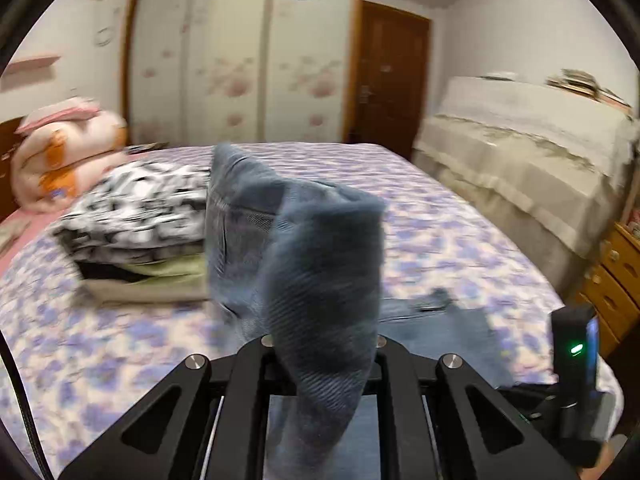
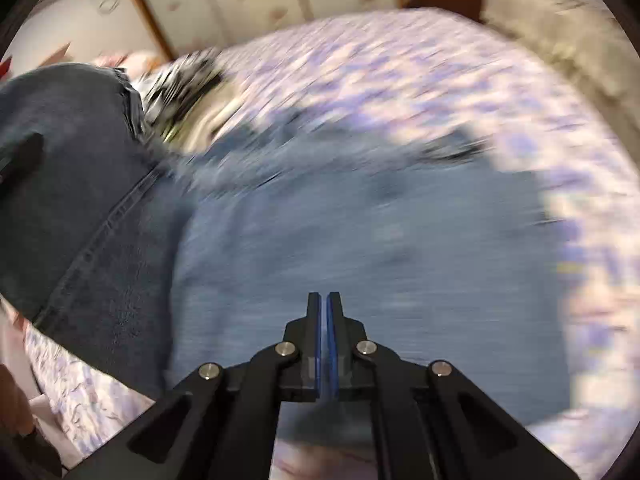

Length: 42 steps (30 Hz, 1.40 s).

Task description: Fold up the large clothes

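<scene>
Presently, item by item.

Left wrist view. Left gripper (image 1: 324,360): jaws pinched on a bunch of blue denim, the jeans (image 1: 304,256), lifted clear of the bed (image 1: 440,216) so that the cloth rears up in front of the lens; the fingertips themselves are buried in the fabric. The hold looks meant to carry one end of the garment over for a fold. The rest of the jeans lies flat toward the bed's near right corner. Stack of folded clothes (image 1: 140,224), black-and-white print on top and pale green beneath: toward the bed's left edge, just beside the raised denim, and the likeliest thing to be brushed. Rolled pink-and-orange quilt (image 1: 64,152): far left corner. Wardrobe (image 1: 240,52) and brown door (image 1: 392,76): beyond the far edge. Covered furniture (image 1: 520,144): off the right edge, well apart.

Right wrist view, heavily blurred. Right gripper (image 2: 324,304): blue pads pressed together; whether any denim is caught between them cannot be told. Jeans (image 2: 360,240): spread on the bed (image 2: 400,60) below the jaws, a darker seamed part hanging at left.
</scene>
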### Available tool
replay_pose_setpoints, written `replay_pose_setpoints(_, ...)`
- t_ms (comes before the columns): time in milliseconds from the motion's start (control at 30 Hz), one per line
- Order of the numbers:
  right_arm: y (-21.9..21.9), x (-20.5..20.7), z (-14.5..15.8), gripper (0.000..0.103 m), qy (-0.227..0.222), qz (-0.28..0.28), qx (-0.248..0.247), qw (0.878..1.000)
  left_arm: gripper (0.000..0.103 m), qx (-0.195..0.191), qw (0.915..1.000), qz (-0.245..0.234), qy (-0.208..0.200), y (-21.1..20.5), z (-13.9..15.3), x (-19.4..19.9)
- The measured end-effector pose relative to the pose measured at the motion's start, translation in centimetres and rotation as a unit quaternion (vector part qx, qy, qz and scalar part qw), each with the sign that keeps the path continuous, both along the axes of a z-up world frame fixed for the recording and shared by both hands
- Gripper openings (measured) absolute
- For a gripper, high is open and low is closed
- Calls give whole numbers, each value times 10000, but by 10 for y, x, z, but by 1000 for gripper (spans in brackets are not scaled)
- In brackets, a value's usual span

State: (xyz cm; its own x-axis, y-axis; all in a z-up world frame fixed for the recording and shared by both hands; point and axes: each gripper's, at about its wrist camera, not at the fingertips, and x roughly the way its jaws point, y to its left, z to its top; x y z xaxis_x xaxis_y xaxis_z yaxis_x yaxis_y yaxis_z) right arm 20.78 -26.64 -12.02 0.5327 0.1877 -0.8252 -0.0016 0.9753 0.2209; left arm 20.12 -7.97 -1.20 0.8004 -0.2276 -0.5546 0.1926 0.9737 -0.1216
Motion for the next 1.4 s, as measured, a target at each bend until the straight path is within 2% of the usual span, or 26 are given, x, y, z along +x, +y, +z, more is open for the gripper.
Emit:
replay_pose_setpoints(100, -57, -23, 14, 4, -133, -468, -174, 9987, 9, 1, 9989, -468, 79, -61, -13, 1)
replay_pose_setpoints(200, -102, -42, 8, 4, -21, -864, -337, 9957, 9, 43, 9947, -936, 434, -116, -53, 2)
replay_pose_setpoints(300, -132, -54, -13, 5, 319, -1109, -277, 9929, 9, 481, 9828, -1285, 1239, -163, -114, 6)
replay_pose_setpoints(333, -138, -57, -20, 5, 425, -1148, -256, 9922, 9, 722, 9782, -1342, 1412, -174, -134, 5)
replay_pose_setpoints(367, -141, -60, -26, 5, 500, -1151, -238, 9918, 9, 865, 9769, -1365, 1395, -179, -142, 2)
replay_pose_setpoints(433, -141, -68, -32, 5, 529, -1118, -185, 9921, 9, 906, 9790, -1355, 1227, -181, -136, -2)
replay_pose_setpoints(500, -137, -70, -34, 5, 468, -1058, -100, 9932, 9, 561, 9819, -1358, 1192, -178, -119, -2)
replay_pose_setpoints(567, -134, -69, -32, 5, 396, -1024, -11, 9940, 9, 372, 9852, -1389, 939, -179, -95, -6)
replay_pose_setpoints(667, -130, -66, -28, 5, 308, -1002, 75, 9945, 9, 355, 9837, -1625, 683, -189, -80, -12)
replay_pose_setpoints(733, -129, -62, -29, 5, 344, -986, 61, 9945, 9, 540, 9795, -1747, 851, -195, -92, -13)
replay_pose_setpoints(767, -130, -61, -30, 5, 396, -990, 35, 9943, 10, 645, 9757, -1780, 1105, -199, -104, -10)
replay_pose_setpoints(800, -131, -60, -31, 5, 457, -994, 29, 9940, 15, 677, 9726, -1802, 1303, -200, -110, -9)
replay_pose_setpoints(867, -135, -62, -30, 6, 532, -1003, 64, 9935, 32, 562, 9642, -1917, 1742, -195, -117, -6)
replay_pose_setpoints(933, -139, -64, -26, 13, 523, -984, 106, 9937, 69, 232, 9588, -2077, 1925, -181, -106, -9)
replay_pose_setpoints(1033, -142, -66, -14, 22, 410, -903, 162, 9949, 82, -346, 9589, -2235, 1714, -149, -71, -22)
replay_pose_setpoints(1067, -142, -66, -8, 23, 346, -866, 225, 9954, 85, -508, 9594, -2214, 1670, -136, -59, -24)
replay_pose_setpoints(1133, -140, -64, 2, 24, 261, -770, 345, 9961, 91, -657, 9659, -1964, 1552, -110, -44, -24)
replay_pose_setpoints(1200, -136, -59, 12, 26, 196, -643, 495, 9965, 91, -666, 9729, -1590, 1543, -83, -39, -19)
replay_pose_setpoints(1267, -130, -51, 17, 35, 207, -460, 712, 9962, 91, -502, 9773, -1103, 1740, -55, -47, -6)
replay_pose_setpoints(1333, -124, -40, 13, 42, 374, -296, 988, 9940, 91, -315, 9770, -666, 1999, -35, -63, 5)
replay_pose_setpoints(1400, -117, -28, 3, 42, 596, -187, 1129, 9916, 91, -386, 9714, -424, 2306, -15, -76, 12)
